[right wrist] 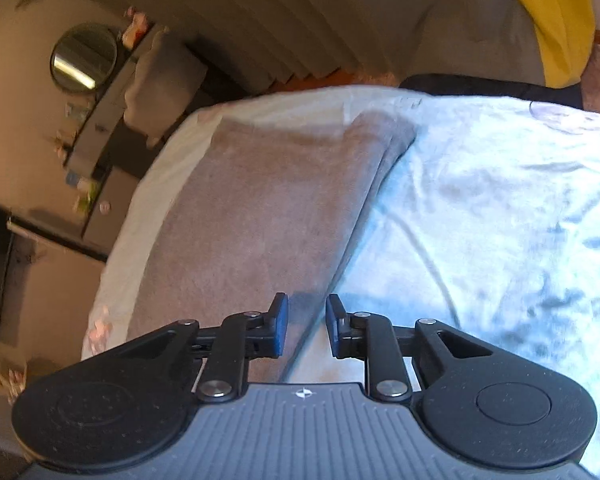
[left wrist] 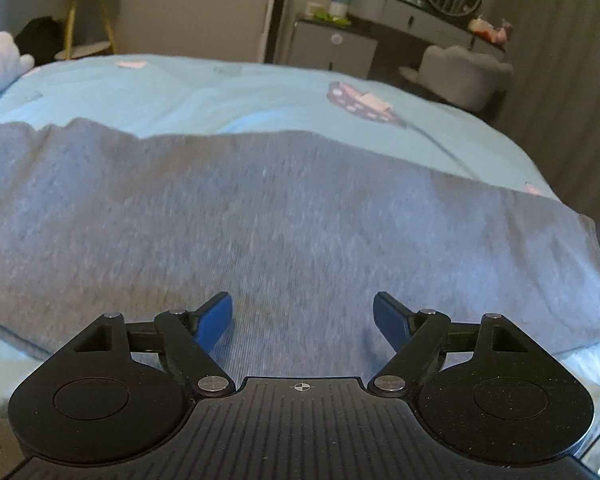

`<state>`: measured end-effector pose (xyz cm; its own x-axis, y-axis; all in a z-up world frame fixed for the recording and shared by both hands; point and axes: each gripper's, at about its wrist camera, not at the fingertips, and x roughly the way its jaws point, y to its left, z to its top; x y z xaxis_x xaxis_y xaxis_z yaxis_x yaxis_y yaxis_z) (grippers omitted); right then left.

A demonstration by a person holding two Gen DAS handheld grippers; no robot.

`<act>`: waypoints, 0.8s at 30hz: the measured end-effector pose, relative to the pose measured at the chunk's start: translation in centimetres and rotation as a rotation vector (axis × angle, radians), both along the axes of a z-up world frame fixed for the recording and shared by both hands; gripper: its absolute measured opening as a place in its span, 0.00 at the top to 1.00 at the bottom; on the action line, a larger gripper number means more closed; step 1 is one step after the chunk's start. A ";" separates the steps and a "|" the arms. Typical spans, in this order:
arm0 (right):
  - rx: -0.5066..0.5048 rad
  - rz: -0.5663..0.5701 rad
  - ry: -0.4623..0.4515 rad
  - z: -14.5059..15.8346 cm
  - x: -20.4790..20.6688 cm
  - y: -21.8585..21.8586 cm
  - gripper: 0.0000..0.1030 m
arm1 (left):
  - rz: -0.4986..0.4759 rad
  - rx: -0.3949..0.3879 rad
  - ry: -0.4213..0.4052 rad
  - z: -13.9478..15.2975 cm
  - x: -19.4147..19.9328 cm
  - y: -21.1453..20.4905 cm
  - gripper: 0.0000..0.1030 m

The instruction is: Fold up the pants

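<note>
Left tool (left wrist: 303, 320) wide; right tool (right wrist: 307, 326) narrowly parted.

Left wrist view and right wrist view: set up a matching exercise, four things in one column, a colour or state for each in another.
Things:
1. pants
2. bedsheet
3. left gripper
4. right gripper

Colour or state:
a. light blue, printed
b. jaws narrowly apart over the pants' edge
c. grey, lying on the bed
d. jaws wide apart

Pairs: 1-c, 2-a, 3-d, 4-b
</note>
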<state>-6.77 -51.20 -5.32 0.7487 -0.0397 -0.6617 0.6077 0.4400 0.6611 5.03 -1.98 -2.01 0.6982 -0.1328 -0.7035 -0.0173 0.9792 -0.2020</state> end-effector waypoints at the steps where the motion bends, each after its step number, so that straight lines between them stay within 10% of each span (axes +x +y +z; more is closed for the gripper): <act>1: 0.002 -0.015 -0.014 0.1 -0.1 -0.3 0.79 | 0.003 -0.007 0.007 -0.1 0.0 0.2 0.19; 15: 0.025 -0.056 -0.024 -0.8 0.8 -2.0 0.86 | -0.016 -0.021 0.028 -0.3 -0.2 -1.1 0.16; 24: 0.049 -0.111 -0.018 -1.2 0.0 -2.9 0.63 | -0.033 -0.028 0.010 -0.3 -0.3 -1.4 0.13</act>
